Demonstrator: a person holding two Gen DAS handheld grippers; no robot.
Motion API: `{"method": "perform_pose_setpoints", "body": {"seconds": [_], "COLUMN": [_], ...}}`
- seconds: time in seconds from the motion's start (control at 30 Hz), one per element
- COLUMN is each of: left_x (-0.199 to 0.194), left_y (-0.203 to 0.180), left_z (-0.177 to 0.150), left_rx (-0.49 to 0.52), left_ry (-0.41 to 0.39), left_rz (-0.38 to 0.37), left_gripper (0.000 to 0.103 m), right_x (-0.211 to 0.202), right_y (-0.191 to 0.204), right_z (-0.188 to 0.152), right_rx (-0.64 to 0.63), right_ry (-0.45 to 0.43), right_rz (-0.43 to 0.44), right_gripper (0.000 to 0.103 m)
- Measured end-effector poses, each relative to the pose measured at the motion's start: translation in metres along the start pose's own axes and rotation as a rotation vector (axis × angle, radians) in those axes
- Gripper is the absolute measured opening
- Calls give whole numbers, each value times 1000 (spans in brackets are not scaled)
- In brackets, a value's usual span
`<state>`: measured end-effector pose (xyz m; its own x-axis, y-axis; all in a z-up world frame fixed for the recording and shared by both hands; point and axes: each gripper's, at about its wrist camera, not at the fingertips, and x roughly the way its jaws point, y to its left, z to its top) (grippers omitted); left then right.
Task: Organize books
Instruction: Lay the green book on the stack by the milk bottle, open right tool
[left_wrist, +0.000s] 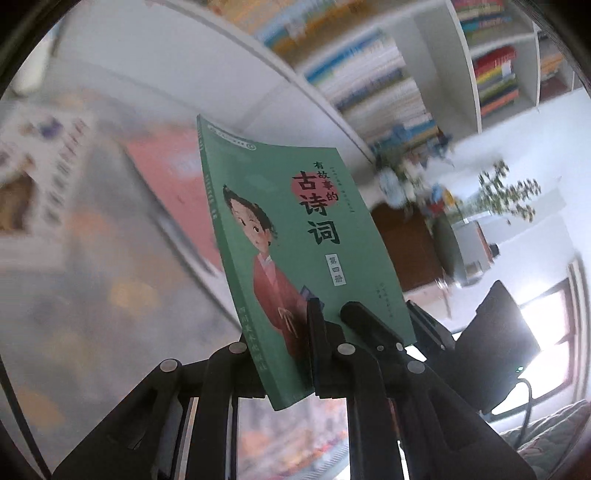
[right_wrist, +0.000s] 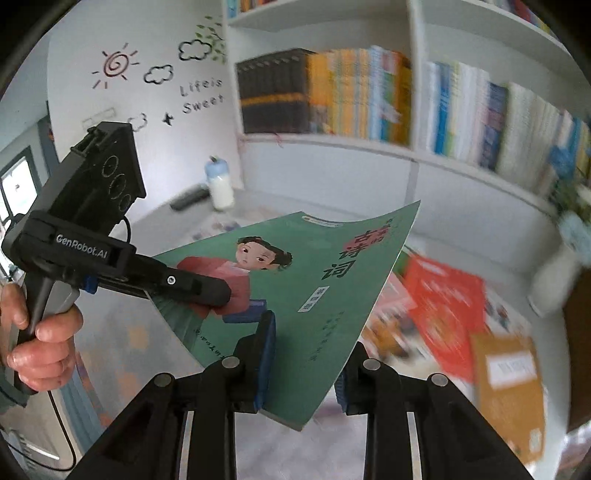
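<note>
Green book aloft before the shelf, pinched at its lower edge by both the left gripper and the right gripper; likely to bend or tear if pulled apart, or slip if either grip slackens early.

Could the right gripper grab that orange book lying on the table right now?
Probably not: the right gripper is shut on the green book, which the left gripper also holds. The orange book lies uncovered.
</note>
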<state>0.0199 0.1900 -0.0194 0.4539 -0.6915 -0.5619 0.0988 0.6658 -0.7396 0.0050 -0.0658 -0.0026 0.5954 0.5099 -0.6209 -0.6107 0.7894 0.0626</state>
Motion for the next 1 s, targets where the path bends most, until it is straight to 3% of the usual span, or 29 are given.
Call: {"method": "perform_pose_setpoints", "body": {"seconds": [0.2,0.47,0.6,0.8,1.0], "left_x": [-55,-66,-55,-41,-64], "left_y": [79,178,213,236,252], "left_z": [38,66,69,63,50], "left_rx": [-46,-127,-185,-234,-285], "left_ry": [-84,-111,-102,-55,-109], "left_rz": [94,175,192,214,333], "left_gripper": [11,12,12,17,17], "right_x": [76,197,242,279,300], "right_y": [67,124,131,131,131], "right_z": [58,91,91,78,65], "right_rx": [-29,11,24,72,81], "right_ry": [-22,78,151,222,288], "right_rz": [64,121,146,168,187], "right_gripper": [28,28,29,29,29]}}
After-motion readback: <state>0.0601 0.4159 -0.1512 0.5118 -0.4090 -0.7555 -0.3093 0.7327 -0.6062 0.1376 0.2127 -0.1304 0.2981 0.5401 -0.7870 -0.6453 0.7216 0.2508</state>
